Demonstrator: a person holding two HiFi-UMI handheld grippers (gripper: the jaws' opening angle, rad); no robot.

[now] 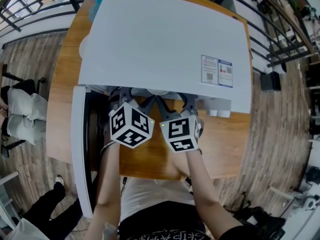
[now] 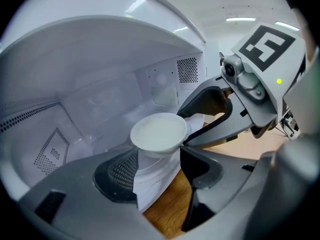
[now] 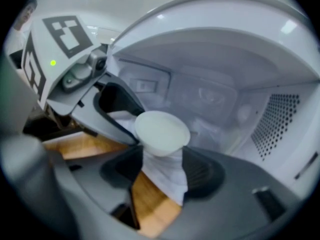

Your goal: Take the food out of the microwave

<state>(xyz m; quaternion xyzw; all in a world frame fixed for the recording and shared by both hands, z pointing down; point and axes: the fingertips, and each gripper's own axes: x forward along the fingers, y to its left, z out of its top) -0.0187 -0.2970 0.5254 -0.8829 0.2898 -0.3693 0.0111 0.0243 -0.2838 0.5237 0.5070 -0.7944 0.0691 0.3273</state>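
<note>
A round white ceramic bowl (image 2: 159, 133), upright with mouth upward, is clasped between the wide-spread jaws of left gripper (image 2: 156, 158) and right gripper (image 3: 162, 161).

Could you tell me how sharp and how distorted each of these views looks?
Head view: sharp, floorboards bent by the fisheye. Left gripper view: bowl crisp, ceiling-light glare on the microwave. Right gripper view: softer overall, bowl hazy, corners dark.

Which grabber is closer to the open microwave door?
The left gripper. It sits beside the open door, which hangs off the left side of the microwave. The right gripper is on its other side, farther from the door.
</note>
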